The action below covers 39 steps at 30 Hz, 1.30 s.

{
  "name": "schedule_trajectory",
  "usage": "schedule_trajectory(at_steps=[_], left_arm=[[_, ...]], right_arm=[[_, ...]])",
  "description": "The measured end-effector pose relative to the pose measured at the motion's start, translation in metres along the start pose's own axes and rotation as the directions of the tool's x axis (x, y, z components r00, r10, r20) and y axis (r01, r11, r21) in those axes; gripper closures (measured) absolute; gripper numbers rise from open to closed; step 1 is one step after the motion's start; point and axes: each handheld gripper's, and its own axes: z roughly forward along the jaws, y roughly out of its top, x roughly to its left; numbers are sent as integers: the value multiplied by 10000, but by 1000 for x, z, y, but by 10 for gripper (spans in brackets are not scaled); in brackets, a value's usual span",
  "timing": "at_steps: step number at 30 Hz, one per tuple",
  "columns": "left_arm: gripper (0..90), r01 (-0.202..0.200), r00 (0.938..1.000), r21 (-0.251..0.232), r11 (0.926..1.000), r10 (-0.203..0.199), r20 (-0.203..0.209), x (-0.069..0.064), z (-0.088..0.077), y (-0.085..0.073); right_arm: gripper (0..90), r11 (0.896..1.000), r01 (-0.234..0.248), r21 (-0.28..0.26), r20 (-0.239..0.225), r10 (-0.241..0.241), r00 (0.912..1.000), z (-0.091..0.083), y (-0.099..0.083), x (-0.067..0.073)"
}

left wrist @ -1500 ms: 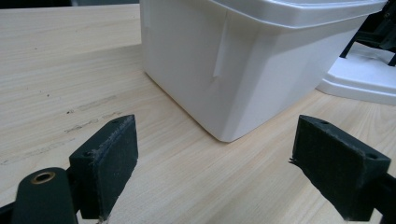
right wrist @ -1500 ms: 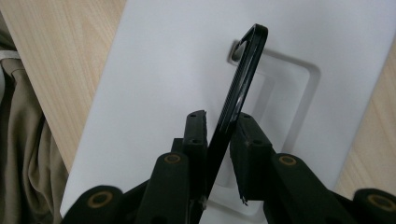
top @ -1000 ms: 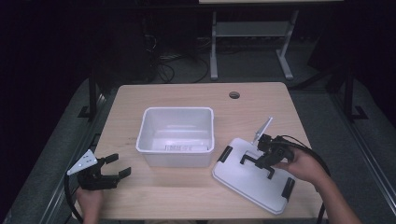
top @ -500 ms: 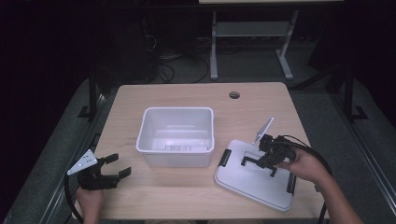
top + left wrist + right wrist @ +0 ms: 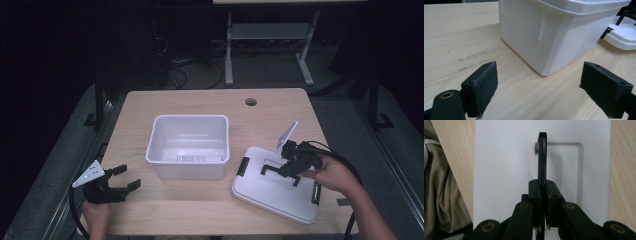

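**Right gripper clamped on the lid's black handle**

The white bin lid (image 5: 272, 187) lay flat on the wooden table (image 5: 200, 107), at the near right, just beside the open white plastic bin (image 5: 189, 145) that stood near the middle of the tabletop. Black latches sat at the lid's short ends. In the lid's shallow recess a black carry handle (image 5: 542, 155) stood up on edge.

The right gripper (image 5: 286, 167) hung over the lid, held by the person's right hand (image 5: 332, 175). In the right gripper view its two black jaws were drawn together until almost no gap was left, and the thin handle ran straight up between them: one pad (image 5: 534, 191) pressed on its left face, the other on its right face. The handle's lower length was pinched between the pads, while its far end, with its pivot, stood clear beyond the fingertips above the white recess. The lid itself lay beneath the jaws, not between them.

The left gripper (image 5: 120, 179) rested low at the near left corner of the table, well apart from the lid. Its jaws stood wide with nothing between them; bare wood showed in the gap, and the corner of the bin rose just beyond the fingertips.
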Motion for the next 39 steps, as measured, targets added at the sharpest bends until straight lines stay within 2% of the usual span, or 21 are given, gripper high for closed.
schedule_trajectory(at_steps=[21, 39], left_arm=[[134, -9, 10000, 4, 10000, 9, -36, 0, 0, 0], [134, 30, 10000, 34, 10000, -30, -43, 1, -1, -1]], right_arm=[[846, 9993, 262, -269, 455, -250, 9987, -57, 5, 5], [846, 9982, 485, -341, 595, -464, 9972, -86, 17, 8]])
